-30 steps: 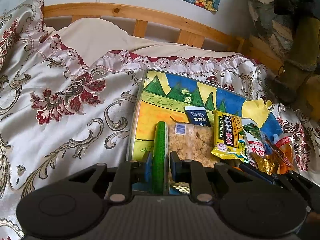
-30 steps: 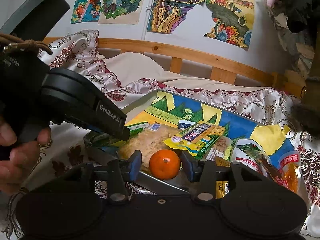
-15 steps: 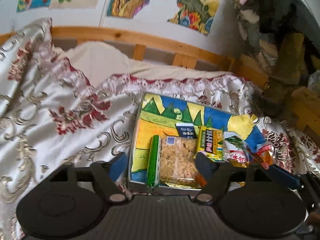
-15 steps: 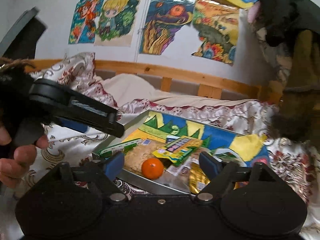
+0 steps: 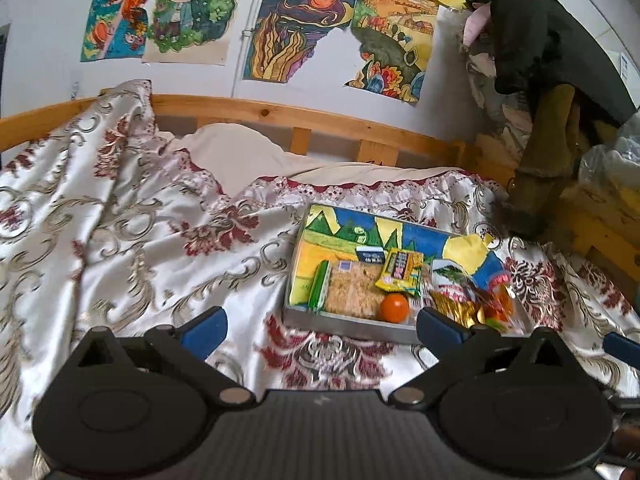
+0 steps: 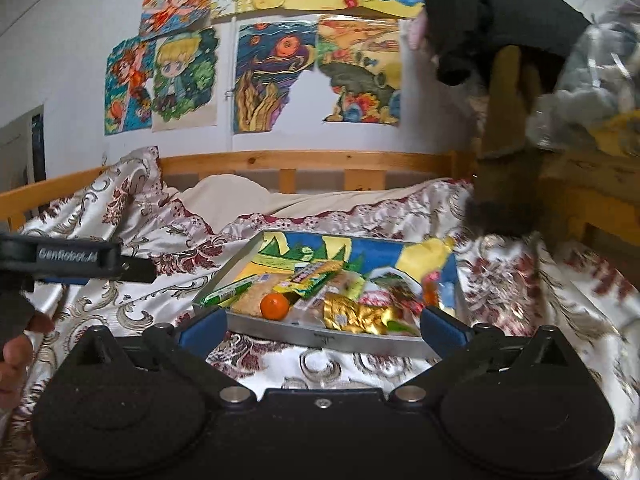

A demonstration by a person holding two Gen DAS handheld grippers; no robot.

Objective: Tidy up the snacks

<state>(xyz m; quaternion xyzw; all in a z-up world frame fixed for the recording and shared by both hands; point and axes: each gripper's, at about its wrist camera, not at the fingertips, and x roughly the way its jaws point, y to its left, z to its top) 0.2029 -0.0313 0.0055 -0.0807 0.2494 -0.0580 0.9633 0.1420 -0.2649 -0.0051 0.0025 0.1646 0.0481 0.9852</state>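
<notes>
Both grippers hang above the near part of the bed, apart from the tray. Left gripper: fingers spread wide, nothing between them. Right gripper: fingers also spread wide, holding nothing.

Tray, shallow metal with a painted bottom (mountains, blue, yellow), lies on the patterned bedspread, right of centre in the left wrist view. All snacks sit in its near half. Green stick pack lies at the tray's left side, long axis running near to far. Just right of it, touching, the clear pack of crumbly beige snack. Orange rests at the near edge of that pack, close to the tray's near wall. Yellow packet lies tilted, overlapping the beige pack's far right corner. Small dark blue packet sits just beyond it. Gold foil packs and red-orange wrappers are heaped at the near right; blurred, cannot tell them apart.

In the right wrist view the left gripper's finger shows at left, with the person's hand below it. Wooden bed rail runs along the far side, drawings on the wall above.
</notes>
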